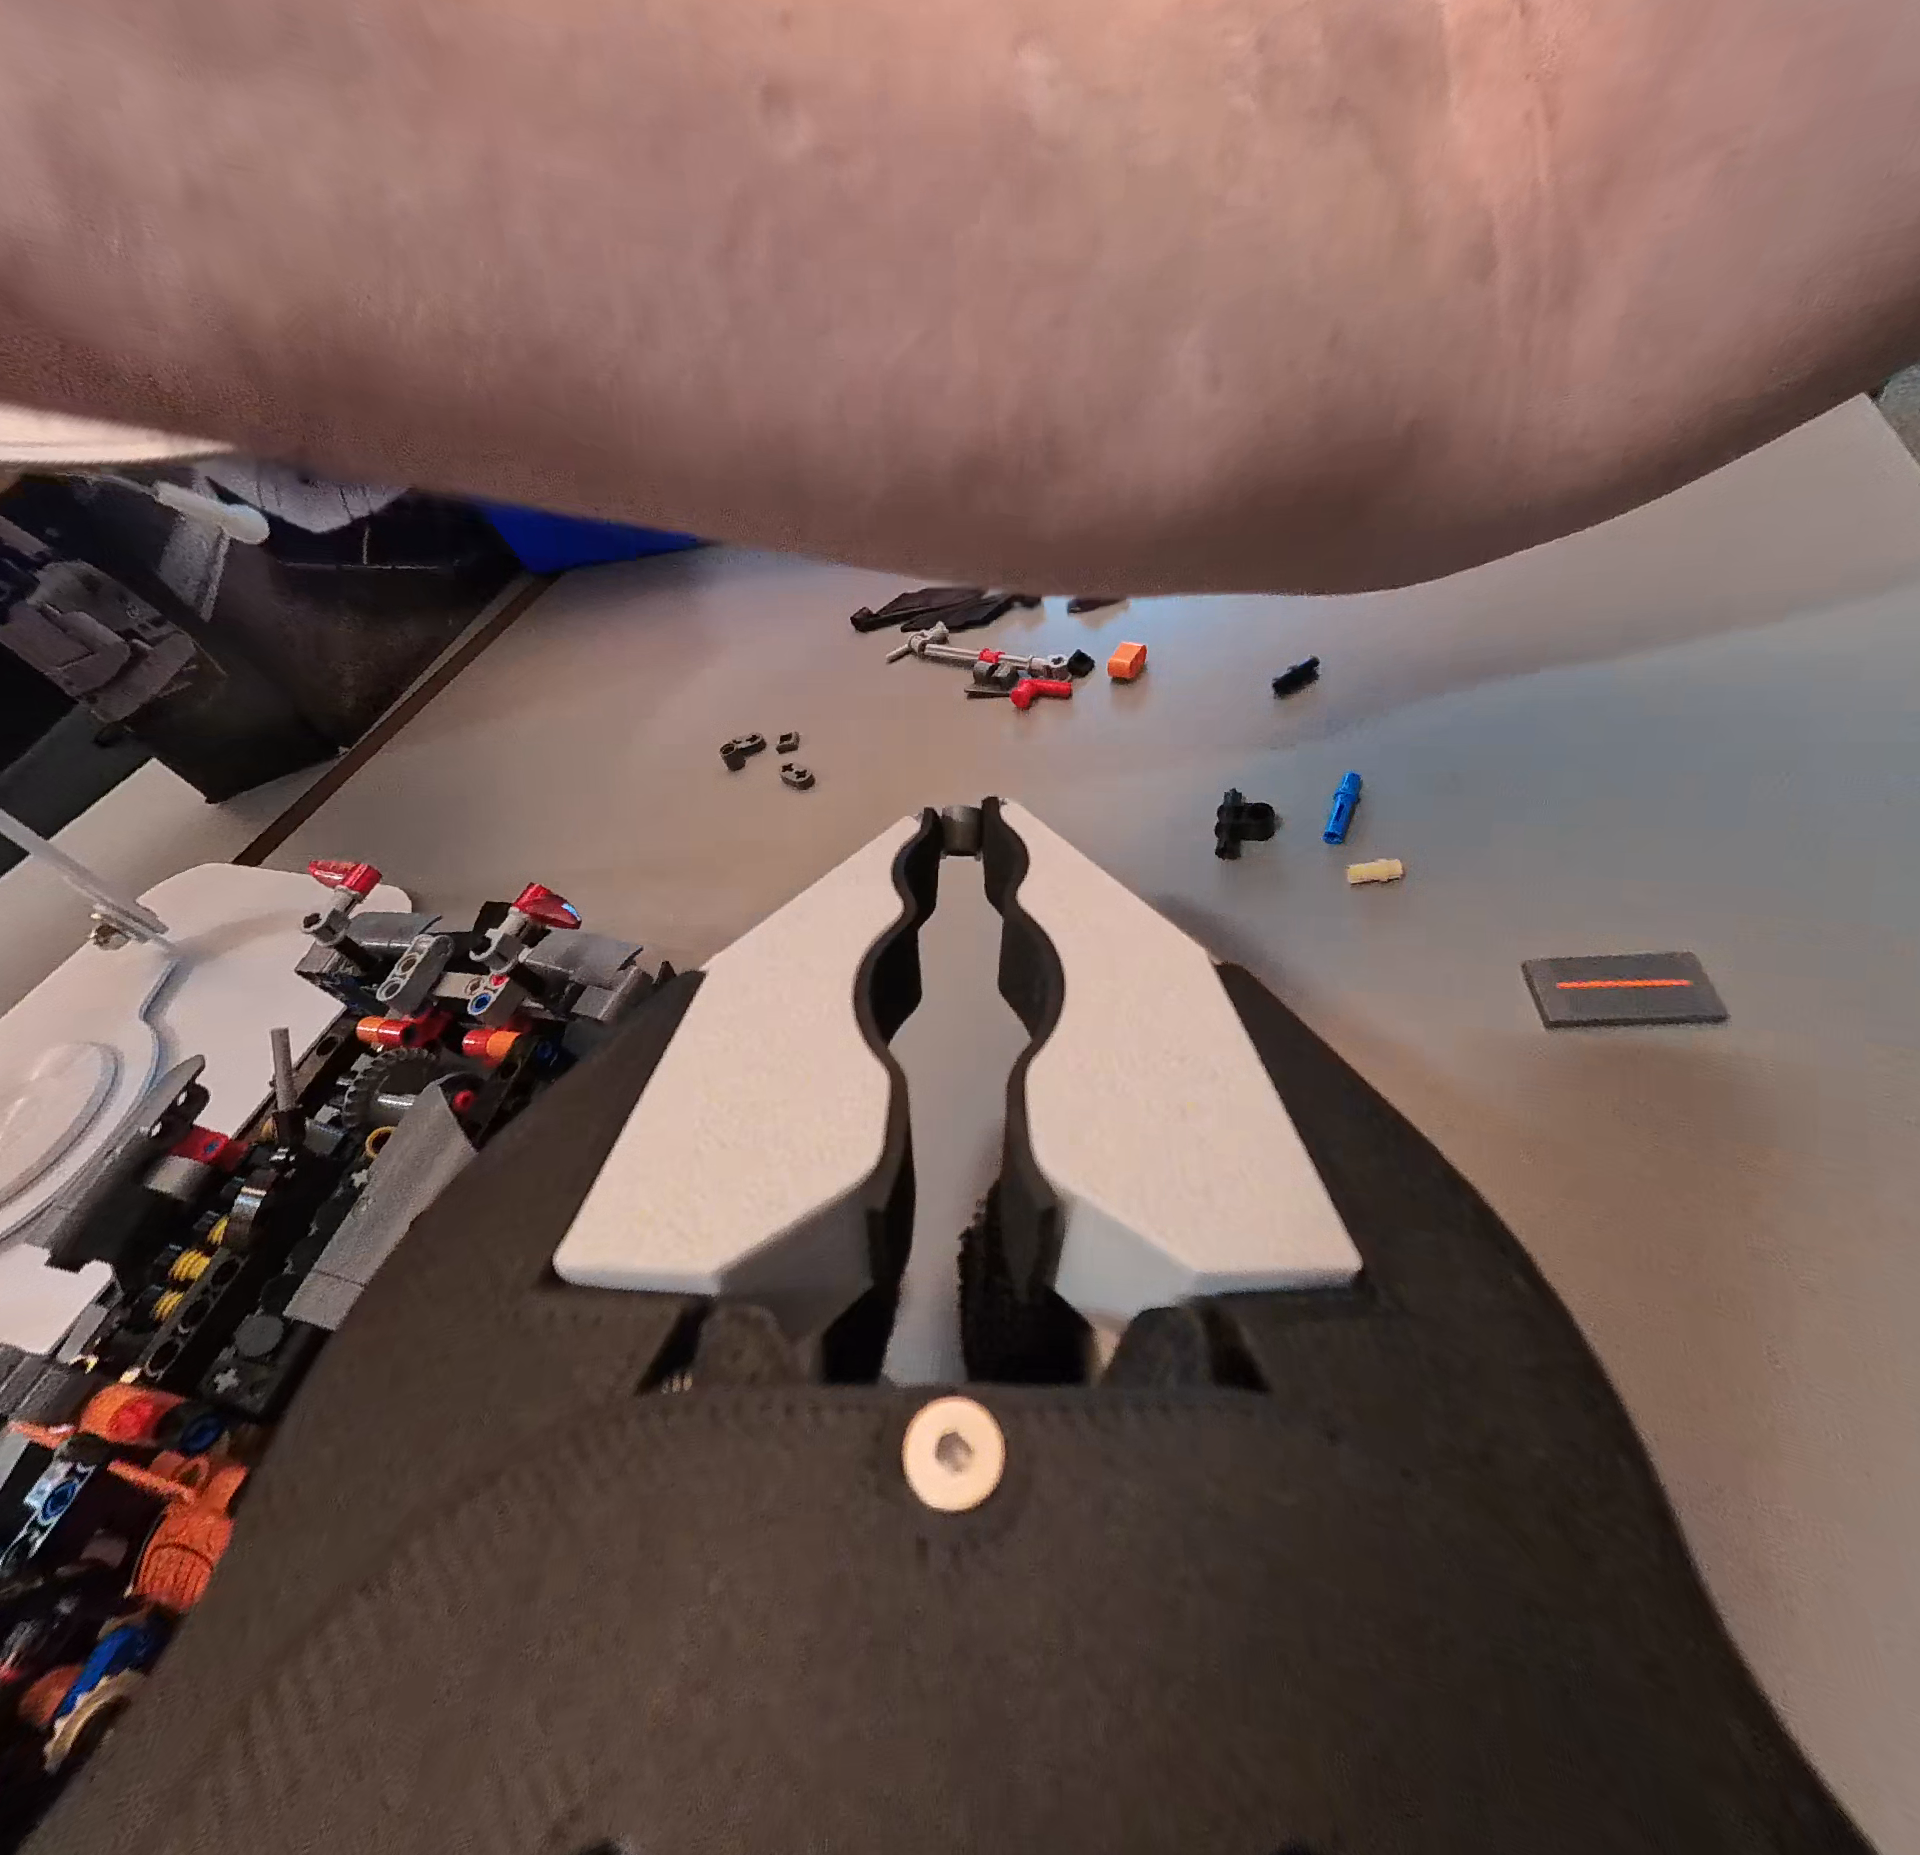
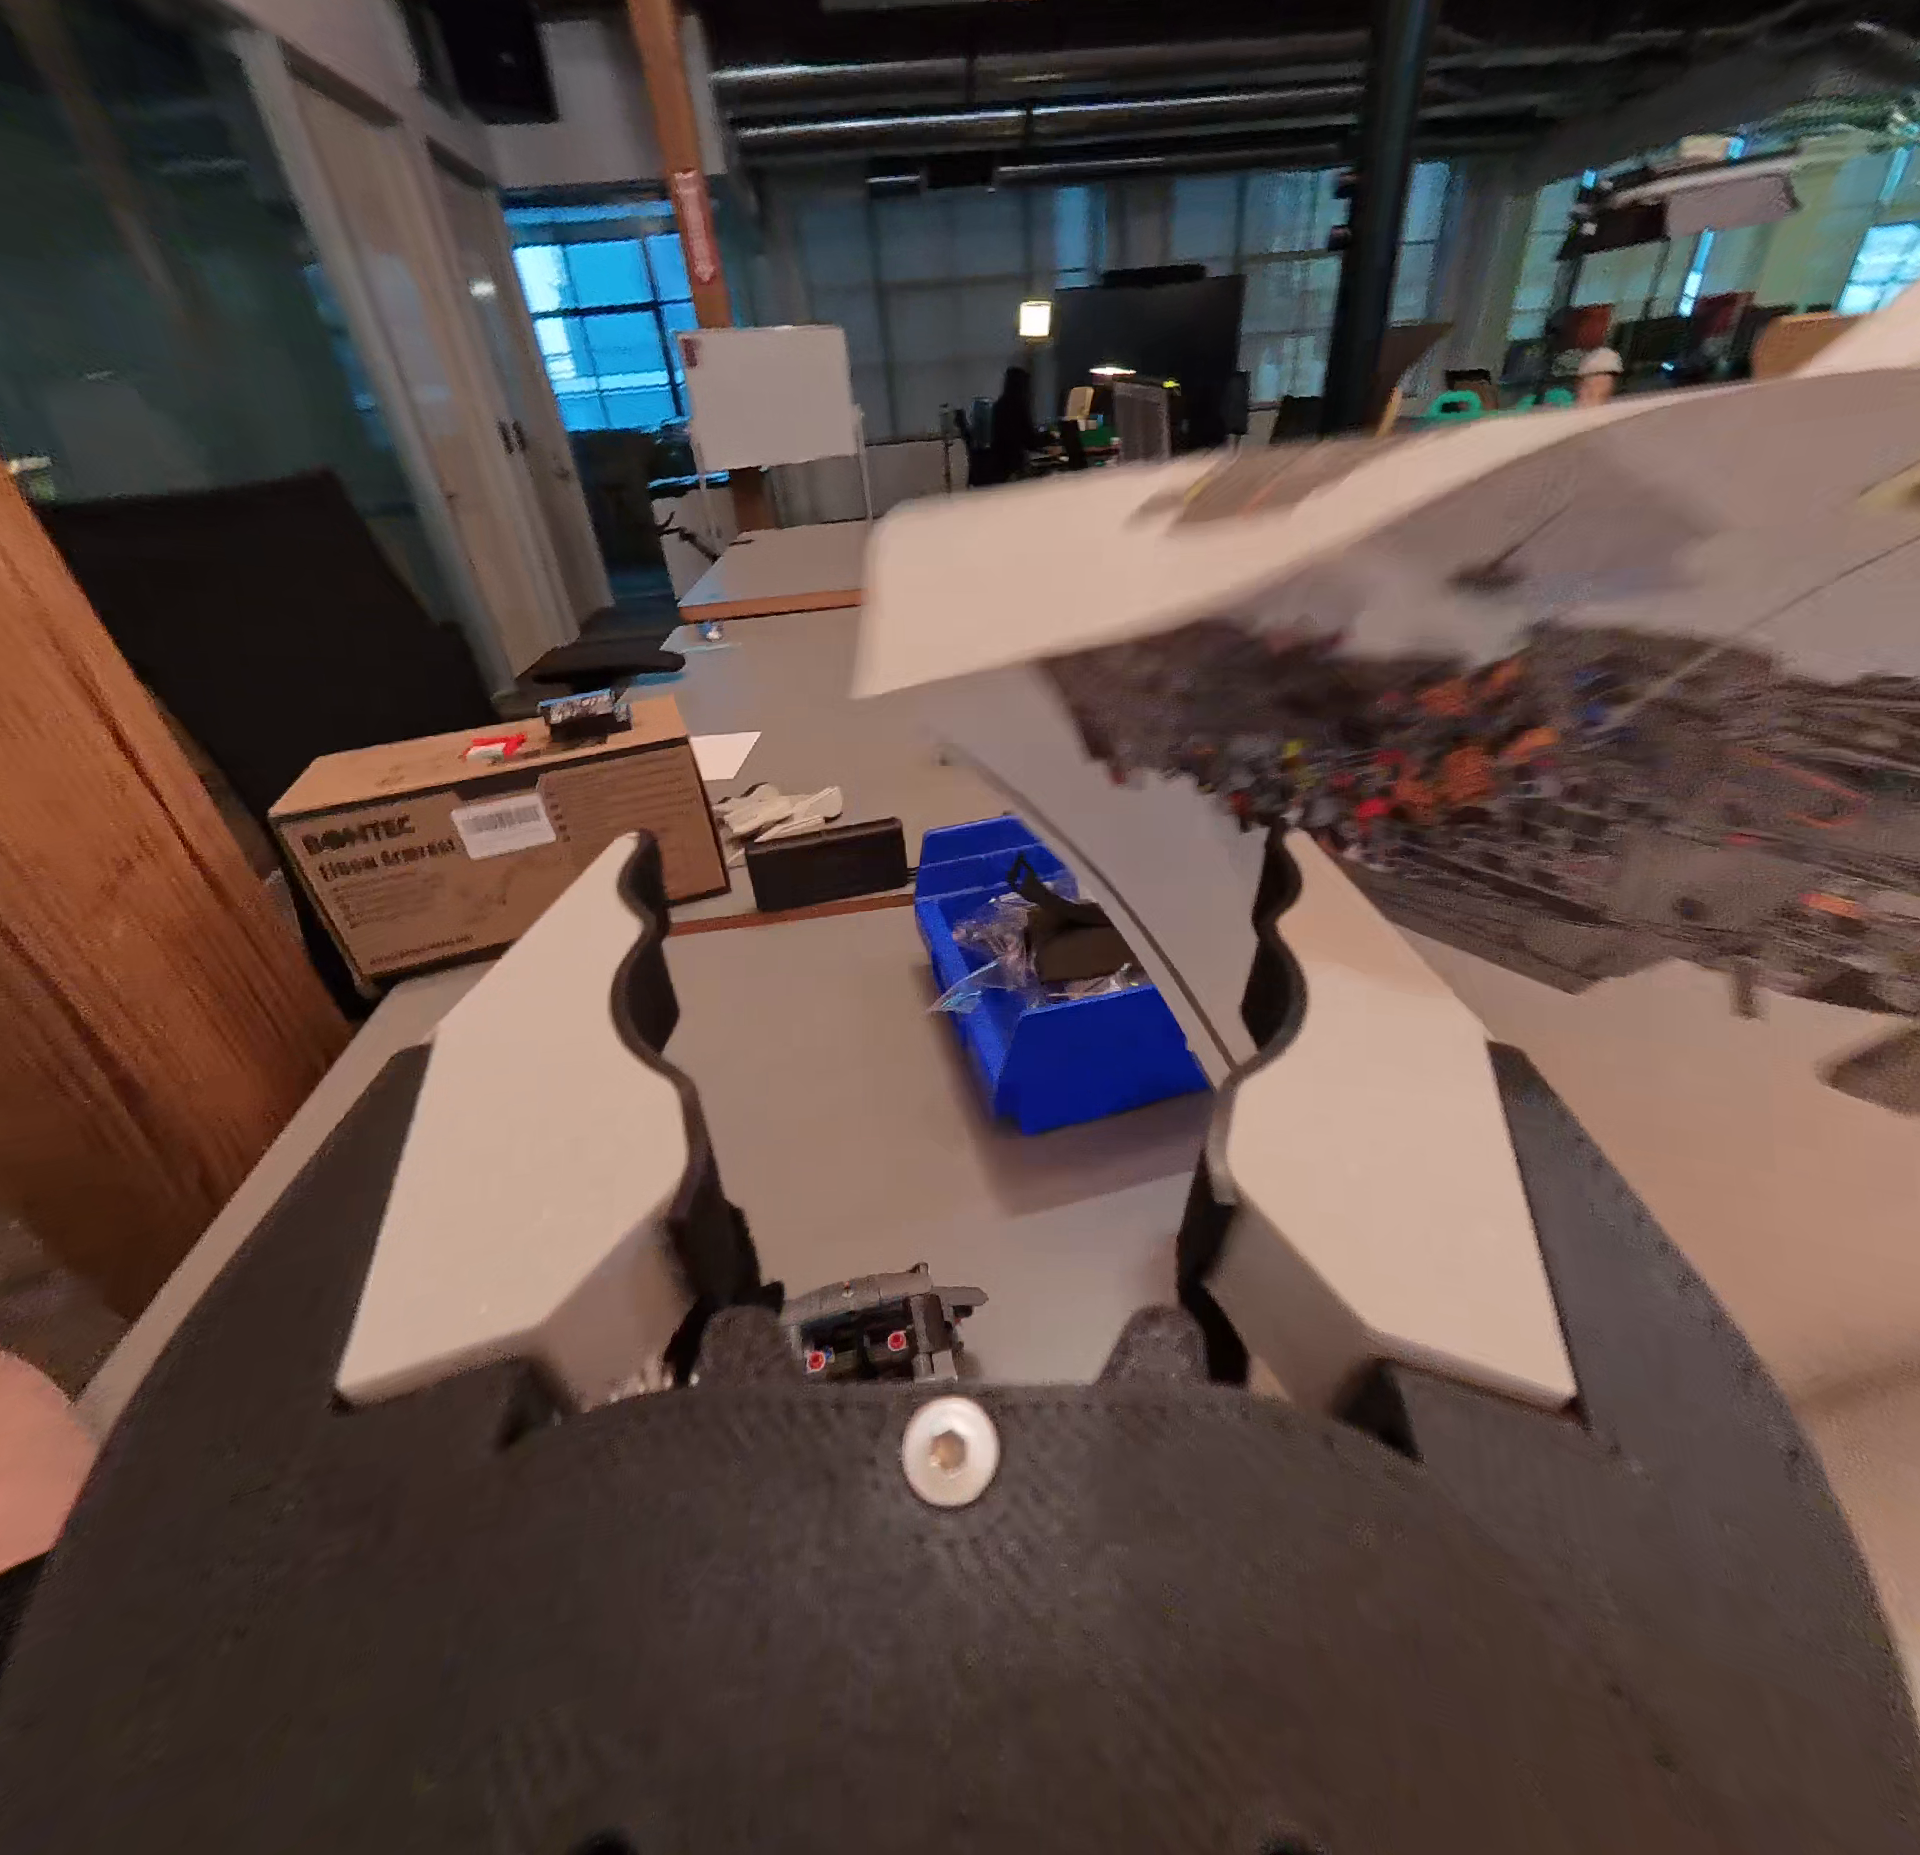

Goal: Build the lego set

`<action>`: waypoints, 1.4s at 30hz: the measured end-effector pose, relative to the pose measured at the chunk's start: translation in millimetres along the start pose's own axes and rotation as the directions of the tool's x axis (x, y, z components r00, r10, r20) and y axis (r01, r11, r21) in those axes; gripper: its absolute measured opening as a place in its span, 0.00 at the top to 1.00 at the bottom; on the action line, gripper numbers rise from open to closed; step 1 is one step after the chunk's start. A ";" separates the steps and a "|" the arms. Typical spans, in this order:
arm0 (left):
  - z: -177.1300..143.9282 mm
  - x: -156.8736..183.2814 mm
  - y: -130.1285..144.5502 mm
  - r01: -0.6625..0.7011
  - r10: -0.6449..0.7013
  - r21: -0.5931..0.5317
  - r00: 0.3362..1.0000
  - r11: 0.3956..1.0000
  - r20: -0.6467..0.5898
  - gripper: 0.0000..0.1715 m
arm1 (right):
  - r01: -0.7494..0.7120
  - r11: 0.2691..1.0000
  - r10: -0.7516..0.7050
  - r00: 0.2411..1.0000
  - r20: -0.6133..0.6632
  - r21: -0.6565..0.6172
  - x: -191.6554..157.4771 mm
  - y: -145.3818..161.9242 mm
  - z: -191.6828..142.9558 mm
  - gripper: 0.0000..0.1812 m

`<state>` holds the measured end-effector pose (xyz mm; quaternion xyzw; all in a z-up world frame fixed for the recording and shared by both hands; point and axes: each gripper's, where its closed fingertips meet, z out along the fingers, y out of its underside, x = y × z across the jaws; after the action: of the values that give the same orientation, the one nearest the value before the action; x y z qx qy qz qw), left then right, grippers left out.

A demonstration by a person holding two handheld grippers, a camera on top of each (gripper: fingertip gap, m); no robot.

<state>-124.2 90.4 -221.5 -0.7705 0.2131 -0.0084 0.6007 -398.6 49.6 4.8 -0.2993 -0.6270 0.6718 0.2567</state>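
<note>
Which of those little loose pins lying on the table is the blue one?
The blue pin lies between the black connector and the cream pin, right of the left gripper.

The cardboard box (image 2: 499, 849) and its white sticker (image 2: 503, 829) bear print.

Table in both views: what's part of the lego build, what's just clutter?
Build:
- partly built model
- loose pins and connectors
- small grey piece in left hand-held gripper
- instruction pages

Clutter:
- cardboard box
- black case
- whiteboard

Unclear: blue bin
</note>
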 end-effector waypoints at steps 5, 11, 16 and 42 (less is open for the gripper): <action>-0.4 -0.9 -0.1 0.003 -0.003 0.003 1.000 1.000 0.001 0.97 | 0.097 0.977 -0.104 0.994 -0.027 -0.187 -3.5 39.8 23.6 0.36; -1.2 -3.7 -0.6 0.015 -0.015 0.009 1.000 1.000 0.007 0.97 | 0.133 0.963 -0.160 0.982 -0.098 -0.236 11.1 52.5 20.4 0.39; -1.6 -5.7 -0.8 0.024 -0.024 0.013 1.000 1.000 0.011 0.97 | 0.131 0.934 -0.197 0.965 -0.174 -0.333 31.3 67.1 11.0 0.41; 11.3 11.7 29.0 -0.144 0.140 -0.191 0.990 0.971 -0.034 0.95 | 0.100 0.921 -0.179 0.967 -0.180 -0.376 13.5 61.3 -37.3 0.43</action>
<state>-119.8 91.4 -254.4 -0.8079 0.2734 0.0476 0.5199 -379.0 80.0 -58.6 -0.3654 -0.7295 0.4885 0.3093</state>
